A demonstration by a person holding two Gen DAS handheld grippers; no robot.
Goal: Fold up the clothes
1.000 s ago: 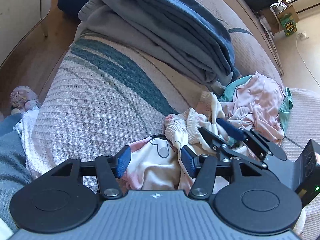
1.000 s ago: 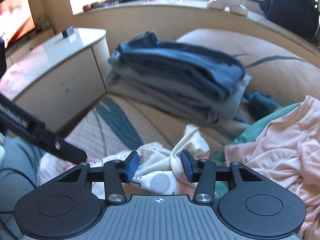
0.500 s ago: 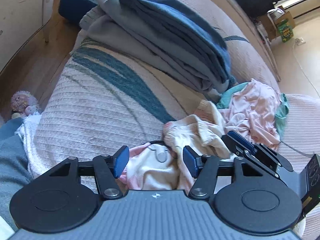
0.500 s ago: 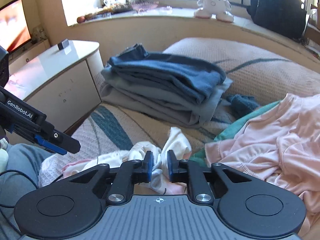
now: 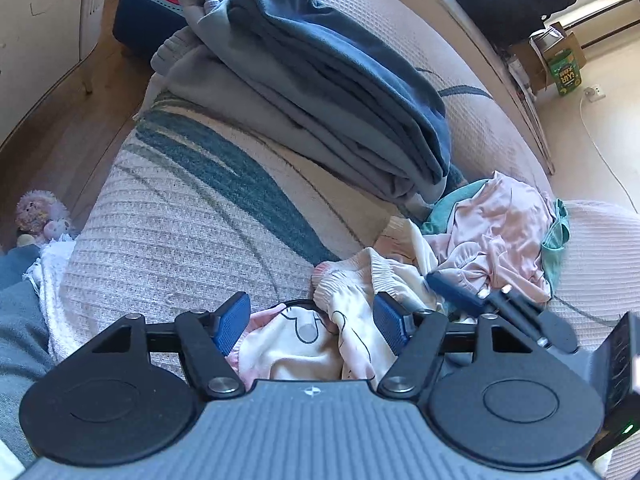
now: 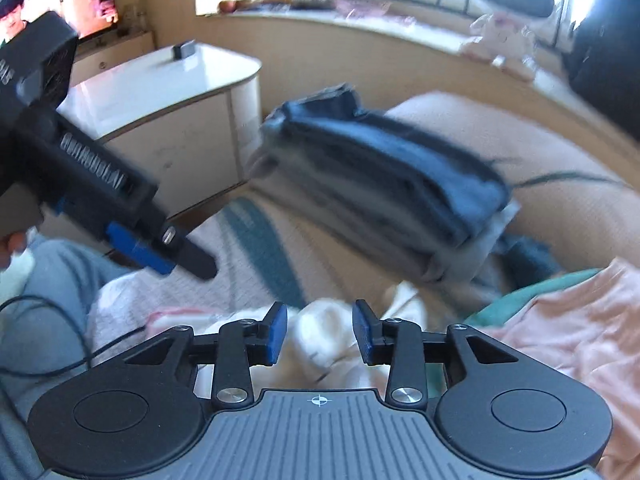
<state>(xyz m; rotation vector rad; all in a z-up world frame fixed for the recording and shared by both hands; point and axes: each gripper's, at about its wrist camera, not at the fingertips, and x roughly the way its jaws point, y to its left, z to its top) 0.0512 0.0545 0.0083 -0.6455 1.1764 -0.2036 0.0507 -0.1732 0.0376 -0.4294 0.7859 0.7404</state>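
Having pinched the white printed garment half a second earlier, the right gripper had spread its fingers again, so nothing held it. Spread too, the left gripper straddled that crumpled garment on the near bedspread, left of the pink clothes; regrasping seemed needed.

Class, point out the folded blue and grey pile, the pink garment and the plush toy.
Folded pile (image 5: 320, 92): left wrist view, blue top layer.
Pink garment (image 5: 504, 224): left wrist view, crumpled middle.
Plush toy (image 5: 38, 216): left wrist view, body.
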